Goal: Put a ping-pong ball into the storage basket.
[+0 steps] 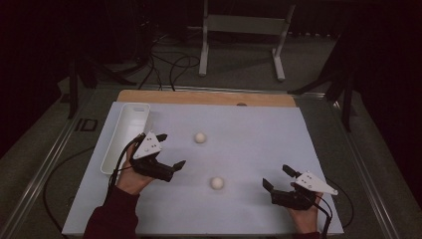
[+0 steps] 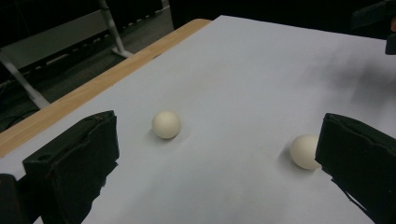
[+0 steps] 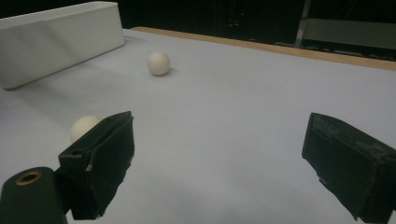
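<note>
Two cream balls lie on a white sheet (image 1: 249, 149). The far ball (image 1: 200, 138) rests near the sheet's middle; the near ball (image 1: 217, 183) lies closer to the front edge. My left gripper (image 1: 171, 149) is open and empty, left of both balls and pointing right. In the left gripper view the far ball (image 2: 166, 124) sits between the wide jaws, and the near ball (image 2: 304, 151) is partly behind the right jaw. My right gripper (image 1: 276, 176) is open and empty, right of the near ball. In the right gripper view that ball (image 3: 83, 127) peeks from behind the left jaw, and the far ball (image 3: 159, 63) lies beyond.
A long white tray (image 1: 127, 134) stands along the sheet's left edge, just behind my left hand; its wall (image 3: 56, 39) shows in the right gripper view. A wooden strip (image 1: 209, 97) runs along the table's far edge. Cables and a metal stand (image 1: 244, 30) occupy the floor beyond.
</note>
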